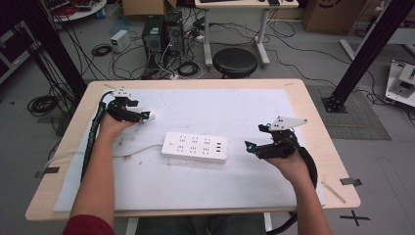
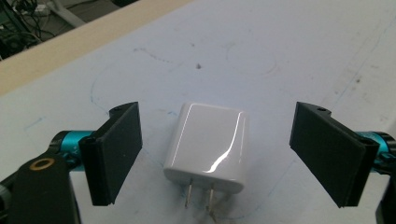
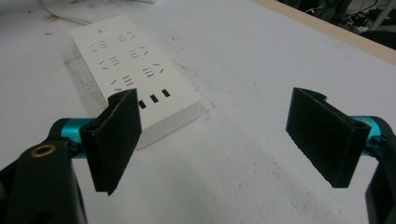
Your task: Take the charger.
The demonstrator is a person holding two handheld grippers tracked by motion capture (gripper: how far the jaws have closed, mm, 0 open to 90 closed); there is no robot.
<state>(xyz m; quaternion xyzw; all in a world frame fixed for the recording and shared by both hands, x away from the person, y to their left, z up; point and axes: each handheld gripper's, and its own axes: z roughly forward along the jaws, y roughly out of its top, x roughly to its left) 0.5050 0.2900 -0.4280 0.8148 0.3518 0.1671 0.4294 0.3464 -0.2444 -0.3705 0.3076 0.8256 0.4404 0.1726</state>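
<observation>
A white power strip lies flat in the middle of the white mat, its cord running off to the left; it also appears as the power strip in the right gripper view, USB ports toward my jaws. A small white plug adapter with two metal prongs lies on the mat between the wide-apart jaws of my left gripper, untouched by either jaw. In the high view the adapter sits at the tip of the left gripper. My right gripper stands open just right of the strip, nothing between its jaws.
The white mat covers most of a wooden table. The strip's cord curls toward the left edge. Beyond the table stand a black stool, computer towers and tangled cables on the floor.
</observation>
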